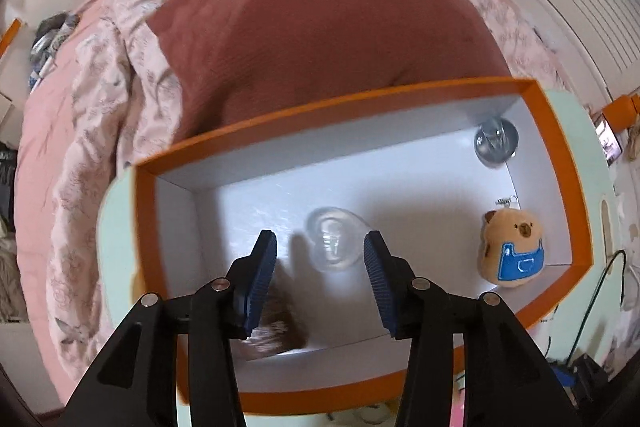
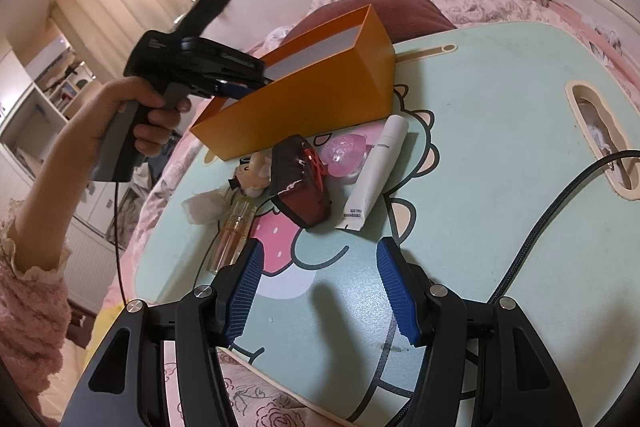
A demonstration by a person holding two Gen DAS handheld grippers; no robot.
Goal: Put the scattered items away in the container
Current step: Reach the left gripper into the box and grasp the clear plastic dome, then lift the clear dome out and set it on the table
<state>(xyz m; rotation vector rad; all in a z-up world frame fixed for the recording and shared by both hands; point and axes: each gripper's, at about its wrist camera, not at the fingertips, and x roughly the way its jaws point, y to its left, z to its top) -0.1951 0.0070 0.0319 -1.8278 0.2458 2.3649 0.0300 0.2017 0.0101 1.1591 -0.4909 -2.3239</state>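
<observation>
Holding capybara plush (image 1: pixel 512 247), clear cases: orange box (image 1: pixel 560 131).

We hold our left gripper (image 1: pixel 320 253) tipped downward with its blue-padded jaws spread wide and nothing between them, our left hand (image 2: pixel 150 117) wrapped around its handle with the forearm raised, while our right gripper (image 2: pixel 320 291) hangs low, jaws likewise parted and gripping nothing.

Right tongs (image 2: pixel 320 291) gape above the tray (image 2: pixel 500 131); left tongs (image 2: pixel 236 89) reach into the orange box (image 2: pixel 320 95).
</observation>
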